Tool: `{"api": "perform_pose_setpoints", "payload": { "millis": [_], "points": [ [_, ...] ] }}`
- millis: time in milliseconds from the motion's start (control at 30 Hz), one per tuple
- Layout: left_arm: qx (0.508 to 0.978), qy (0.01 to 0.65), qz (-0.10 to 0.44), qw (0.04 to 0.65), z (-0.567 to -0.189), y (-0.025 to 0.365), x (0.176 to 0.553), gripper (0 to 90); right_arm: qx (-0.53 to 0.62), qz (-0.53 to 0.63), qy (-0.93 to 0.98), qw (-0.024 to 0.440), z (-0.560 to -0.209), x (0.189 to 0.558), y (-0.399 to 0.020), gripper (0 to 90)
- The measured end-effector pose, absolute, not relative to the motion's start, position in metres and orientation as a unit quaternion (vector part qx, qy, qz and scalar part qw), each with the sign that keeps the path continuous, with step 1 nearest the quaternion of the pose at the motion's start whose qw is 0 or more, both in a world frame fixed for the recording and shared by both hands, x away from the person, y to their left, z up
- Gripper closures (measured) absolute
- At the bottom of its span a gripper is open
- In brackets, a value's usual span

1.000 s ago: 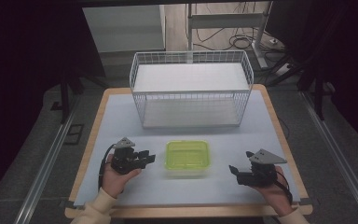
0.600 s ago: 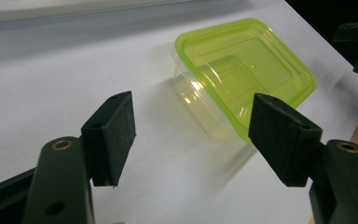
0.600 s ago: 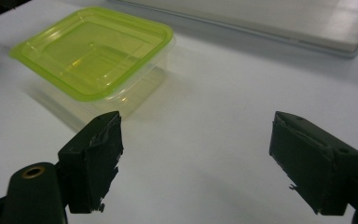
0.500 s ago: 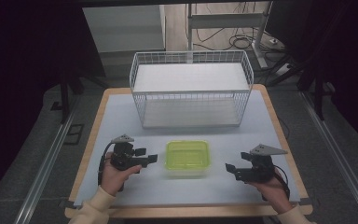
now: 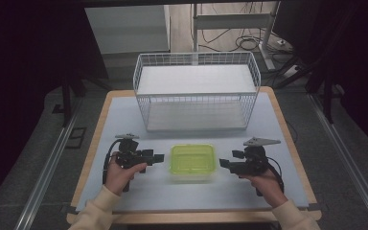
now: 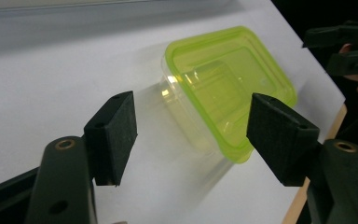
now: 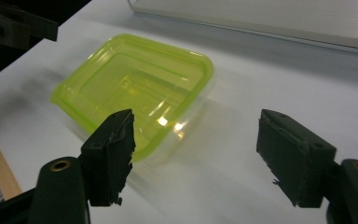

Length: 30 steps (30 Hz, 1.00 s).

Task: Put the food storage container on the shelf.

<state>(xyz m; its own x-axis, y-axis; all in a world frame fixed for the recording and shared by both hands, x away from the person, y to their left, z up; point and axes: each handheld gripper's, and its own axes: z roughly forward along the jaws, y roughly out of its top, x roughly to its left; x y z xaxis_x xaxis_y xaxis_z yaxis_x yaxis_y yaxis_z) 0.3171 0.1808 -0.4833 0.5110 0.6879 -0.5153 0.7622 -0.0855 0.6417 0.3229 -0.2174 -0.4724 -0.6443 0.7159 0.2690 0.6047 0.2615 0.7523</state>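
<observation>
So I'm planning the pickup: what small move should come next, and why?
Probably ease both grippers inward toward the green-lidded container. It lies on the table between the left gripper and right gripper; both have open jaws, which have just been closing a little, with nothing between them and neither touching it.

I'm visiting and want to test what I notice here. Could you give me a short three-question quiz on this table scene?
1. True or false: the left tool is gripping the green-lidded container.
2. What stands behind the container? A) a wire basket B) a kettle C) a stack of books
3. Fill in: the container lies ___ the left tool and the right tool.

Key:
1. False; its jaws stand open, apart from the container.
2. A, the white wire basket.
3. Between.
</observation>
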Motion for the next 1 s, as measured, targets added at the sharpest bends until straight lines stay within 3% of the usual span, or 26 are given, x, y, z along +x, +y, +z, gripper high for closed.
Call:
{"api": "perform_pose_setpoints", "payload": {
  "millis": [500, 733, 800, 933, 1000],
  "points": [
    [0.739, 0.495, -0.072, 0.451, -0.499, 0.157, 0.333, 37.1, 0.437, 0.442, 0.783, 0.022, -0.487, 0.346, -0.195, 36.8],
    [0.742, 0.495, -0.083, 0.445, -0.508, 0.152, 0.334, 43.8, 0.454, 0.444, 0.772, -0.017, -0.497, 0.351, -0.198, 45.3],
    [0.744, 0.495, -0.088, 0.44, -0.512, 0.15, 0.336, 47.2, 0.453, 0.442, 0.774, -0.024, -0.5, 0.351, -0.196, 49.5],
    [0.742, 0.49, -0.121, 0.441, -0.522, 0.145, 0.338, 63.6, 0.458, 0.438, 0.772, -0.044, -0.507, 0.353, -0.193, 62.1],
    [0.744, 0.49, -0.112, 0.44, -0.52, 0.145, 0.338, 66.0, 0.463, 0.439, 0.767, -0.06, -0.51, 0.354, -0.193, 64.8]
  ]
}}
